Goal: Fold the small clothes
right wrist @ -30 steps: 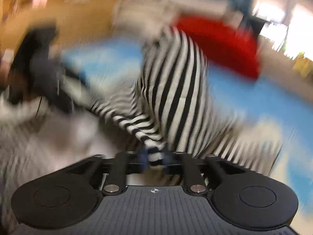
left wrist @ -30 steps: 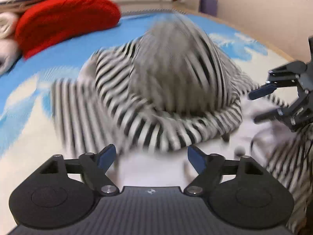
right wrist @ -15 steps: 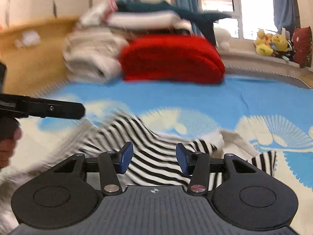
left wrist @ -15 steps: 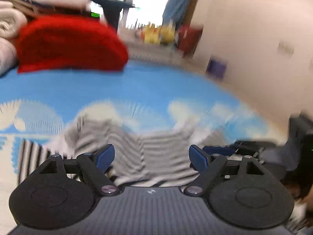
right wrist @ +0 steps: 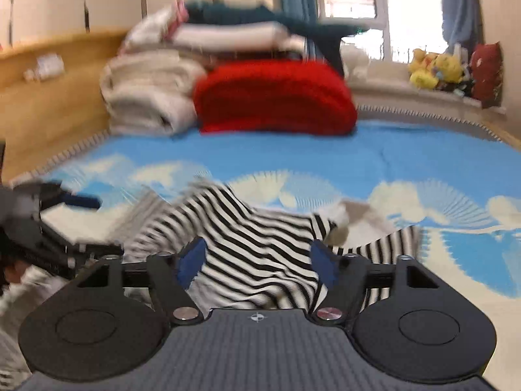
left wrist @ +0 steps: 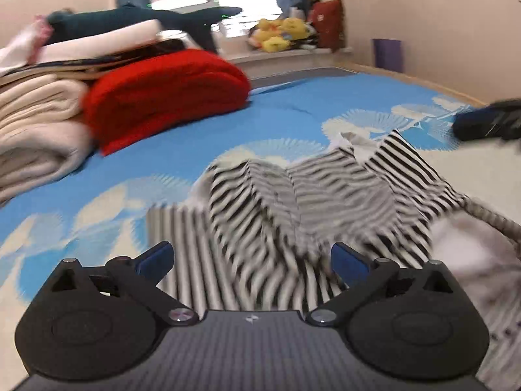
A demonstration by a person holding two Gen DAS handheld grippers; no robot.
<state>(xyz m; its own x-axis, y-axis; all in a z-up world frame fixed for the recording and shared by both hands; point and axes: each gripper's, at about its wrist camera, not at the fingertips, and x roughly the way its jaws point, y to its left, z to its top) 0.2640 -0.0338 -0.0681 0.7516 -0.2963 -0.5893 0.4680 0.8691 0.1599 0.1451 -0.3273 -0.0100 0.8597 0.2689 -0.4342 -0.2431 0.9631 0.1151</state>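
Both jaws just opened: left gripper (left wrist: 252, 260) spread widest, right gripper (right wrist: 257, 262) wide, both empty over striped garment (left wrist: 312, 202).

Bright window (right wrist: 407, 16), blue curtains (right wrist: 293, 9), beige walls (left wrist: 423, 16), wooden headboard (right wrist: 49, 97), blue-white bedspread (left wrist: 293, 114)

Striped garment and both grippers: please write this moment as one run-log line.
left gripper: jaws just opened, empty | right gripper: jaws just opened, empty | striped garment: crumpled on blue bedsheet, unfolded
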